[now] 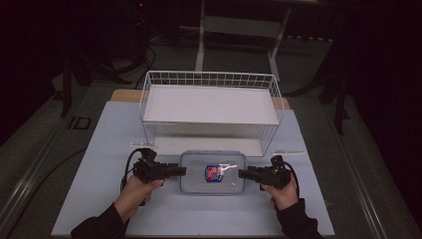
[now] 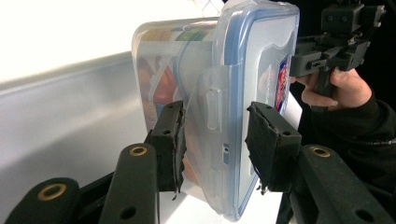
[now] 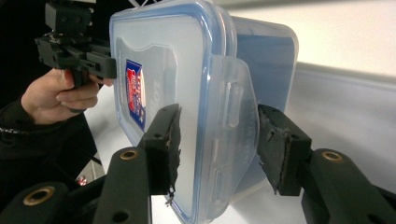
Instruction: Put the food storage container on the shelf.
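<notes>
Count, as seen from the high view:

- Worktop [image 1: 99,199]: one, pale surface.
- White wire basket [image 1: 211,107]: one, at the far side of the worktop.
- Clear plastic box with a blue-rimmed lid [image 1: 212,173]: one. One red-and-blue label [image 1: 213,173] on its lid. Two side latches, one seen in each gripper view.
- Grippers: two, left gripper [image 1: 182,171] and right gripper [image 1: 242,173], one at each end of the box. Two black jaws each.
- Hands: two, left hand [image 1: 133,191], right hand [image 1: 283,193], each in a dark sleeve.
</notes>
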A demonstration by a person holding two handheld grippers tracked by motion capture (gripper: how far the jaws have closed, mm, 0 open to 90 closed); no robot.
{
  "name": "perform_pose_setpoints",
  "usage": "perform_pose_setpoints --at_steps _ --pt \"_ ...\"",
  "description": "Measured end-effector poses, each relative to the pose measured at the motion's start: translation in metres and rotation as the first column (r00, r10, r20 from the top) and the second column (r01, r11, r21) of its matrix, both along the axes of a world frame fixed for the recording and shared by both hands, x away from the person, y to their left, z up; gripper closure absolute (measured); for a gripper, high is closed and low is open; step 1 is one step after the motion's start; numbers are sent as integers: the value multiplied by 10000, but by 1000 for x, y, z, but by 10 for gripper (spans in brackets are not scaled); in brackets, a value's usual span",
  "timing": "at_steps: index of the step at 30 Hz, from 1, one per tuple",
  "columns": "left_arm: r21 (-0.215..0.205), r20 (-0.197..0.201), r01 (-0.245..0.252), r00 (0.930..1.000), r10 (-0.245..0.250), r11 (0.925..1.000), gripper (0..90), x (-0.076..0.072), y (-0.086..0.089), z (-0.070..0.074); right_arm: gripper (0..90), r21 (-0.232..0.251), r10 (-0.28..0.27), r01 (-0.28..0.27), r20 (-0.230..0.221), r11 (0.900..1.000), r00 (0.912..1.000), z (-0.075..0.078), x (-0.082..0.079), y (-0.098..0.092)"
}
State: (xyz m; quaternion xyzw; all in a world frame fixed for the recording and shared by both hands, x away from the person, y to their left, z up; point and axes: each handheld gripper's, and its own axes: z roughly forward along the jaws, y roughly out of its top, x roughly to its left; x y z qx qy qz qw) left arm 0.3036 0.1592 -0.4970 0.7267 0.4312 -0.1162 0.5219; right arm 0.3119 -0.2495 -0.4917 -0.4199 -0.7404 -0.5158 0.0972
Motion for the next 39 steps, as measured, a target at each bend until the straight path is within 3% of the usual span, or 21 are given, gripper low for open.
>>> perform_pose_setpoints --at_steps 9,16,17,19,22,23,26,27,29,34,35,39 --pt "50 682 -221 9974 217 9997 567 13 -6 -2 505 -226 -161 174 551 9996 9984 6 16 -1" --pt "90 1014 -356 9942 345 9993 567 24 -10 1 502 -111 -384 393 711 9992 9967 5 25 -4" --pt "176 1326 -423 9904 396 9989 564 27 -12 2 501 -117 -420 432 892 9990 9951 5 29 -4" --pt "15 1555 -484 9867 476 9988 564 30 -13 -2 496 -174 -477 497 1006 9986 9938 5 32 -4" --pt "-91 1553 -519 9865 527 9986 564 34 -14 -7 496 -224 -532 560 1112 9982 9924 4 35 -5" --pt "-147 1710 -615 9833 631 9980 564 36 -15 -8 494 -216 -623 652 1160 9976 9913 3 39 -5" --pt "-46 1770 -685 9818 683 9976 561 39 -16 -6 492 -205 -692 721 1167 9972 9907 2 42 -6" --pt "-31 2034 -715 9766 706 9974 561 43 -16 -3 488 -197 -712 744 1308 9970 9889 2 45 -4" --pt "55 2155 -870 9729 837 9962 558 46 -16 -1 487 -178 -782 818 1515 9965 9854 2 48 -3" --pt "128 2198 -1091 9700 1036 9940 549 51 -16 1 483 -4 -962 980 1856 9952 9779 1 54 -1" --pt "481 2530 -1297 9608 1136 9904 542 54 -16 -2 482 -11 -1011 1034 1992 9946 9747 -2 57 1" --pt "193 2438 -1509 9594 1417 9884 532 57 -15 -8 482 14 -1157 1180 2124 9930 9703 -7 61 5"
